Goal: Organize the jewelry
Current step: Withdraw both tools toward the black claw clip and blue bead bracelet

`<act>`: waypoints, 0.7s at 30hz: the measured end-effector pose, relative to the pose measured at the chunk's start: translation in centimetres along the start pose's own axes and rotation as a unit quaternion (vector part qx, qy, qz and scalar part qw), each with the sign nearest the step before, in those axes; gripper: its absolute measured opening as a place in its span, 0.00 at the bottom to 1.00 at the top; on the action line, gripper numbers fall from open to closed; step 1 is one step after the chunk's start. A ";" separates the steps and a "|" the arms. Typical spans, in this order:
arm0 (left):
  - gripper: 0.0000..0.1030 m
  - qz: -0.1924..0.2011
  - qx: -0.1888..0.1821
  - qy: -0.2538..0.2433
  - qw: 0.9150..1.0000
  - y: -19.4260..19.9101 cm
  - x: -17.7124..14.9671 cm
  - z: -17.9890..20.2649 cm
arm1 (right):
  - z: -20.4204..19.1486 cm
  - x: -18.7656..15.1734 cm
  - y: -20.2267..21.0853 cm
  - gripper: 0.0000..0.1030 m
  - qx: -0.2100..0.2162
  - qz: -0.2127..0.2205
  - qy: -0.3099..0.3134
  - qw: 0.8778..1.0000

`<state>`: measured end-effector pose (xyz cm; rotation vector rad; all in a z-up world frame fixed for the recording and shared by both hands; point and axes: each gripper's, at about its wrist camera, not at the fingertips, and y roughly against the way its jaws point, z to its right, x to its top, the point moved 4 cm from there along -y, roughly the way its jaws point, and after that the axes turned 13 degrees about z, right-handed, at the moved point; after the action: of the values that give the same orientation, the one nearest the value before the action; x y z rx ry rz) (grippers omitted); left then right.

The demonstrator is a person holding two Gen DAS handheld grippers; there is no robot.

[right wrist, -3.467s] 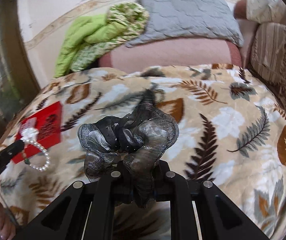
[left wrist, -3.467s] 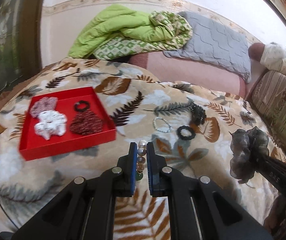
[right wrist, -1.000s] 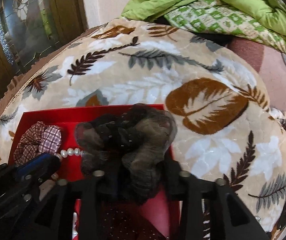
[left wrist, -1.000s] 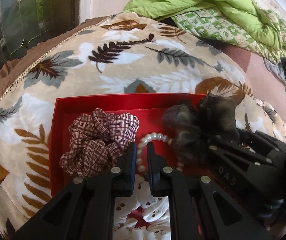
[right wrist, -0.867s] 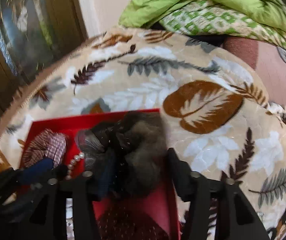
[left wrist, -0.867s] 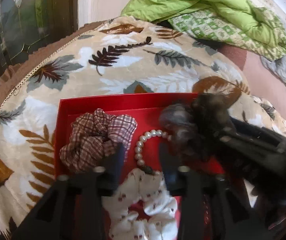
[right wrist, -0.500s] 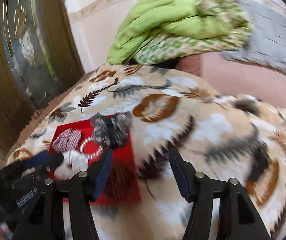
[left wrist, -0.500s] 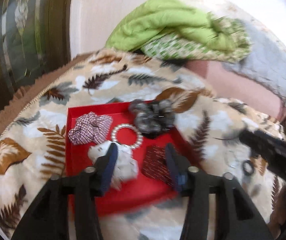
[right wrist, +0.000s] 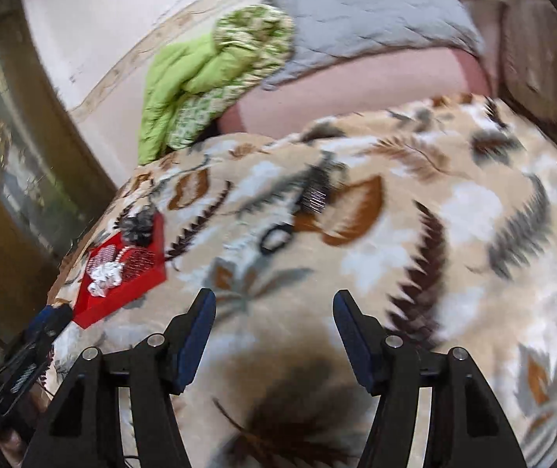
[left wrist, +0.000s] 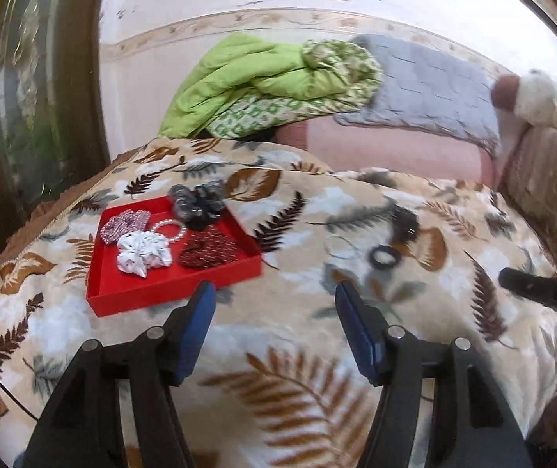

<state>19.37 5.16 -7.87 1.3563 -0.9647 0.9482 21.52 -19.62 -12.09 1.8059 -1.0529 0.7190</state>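
The jaws of both grippers stand wide with nothing between them, having just been opening: the left gripper (left wrist: 272, 304) and the right gripper (right wrist: 274, 312) are held above the leaf-printed beige plush blanket (left wrist: 317, 351). In the shallow red square tray (left wrist: 130, 300), which lies on the blanket to the left, are seen a white floral fabric scrunchie (left wrist: 144, 255), a red-and-white checked scrunchie (left wrist: 124, 226), a dark red patterned scrunchie (left wrist: 206, 253), a white pearl bead bracelet (left wrist: 169, 230) and a grey sheer organza scrunchie (left wrist: 196, 204) at the tray's far corner. Three pieces are left on the blanket, well apart from the tray: a small black ring-shaped hair tie (left wrist: 384, 257), a black hair claw clip (left wrist: 405, 224) just beyond it, and a pale bead bracelet (left wrist: 339, 243) beside the tie, too blurred for detail. The tie is judged light, soft and stretchy, lying flat in deep pile, so one side of its loop would best be pinched with a low fingertip. The clip is judged stiff and slippery; its body would be gripped across. The pale bracelet is judged limp, best pinched across one strand.
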 end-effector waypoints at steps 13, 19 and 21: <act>0.64 0.006 -0.010 -0.036 0.999 2.5 2.0 5.9 | 1.5 0.7 3.0 0.65 -0.011 0.035 0.019 0.999; 0.64 -0.012 -0.013 -0.030 0.999 0.1 1.8 5.6 | 1.3 0.7 2.5 0.65 -0.008 0.031 0.018 0.999; 0.64 -0.015 -0.013 -0.026 0.999 -0.6 1.8 5.4 | 1.3 0.8 2.1 0.65 -0.008 0.025 0.014 1.000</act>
<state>20.55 -0.23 -6.44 1.3760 -0.9905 0.8790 20.09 -21.55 -11.15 1.7565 -1.0860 0.7635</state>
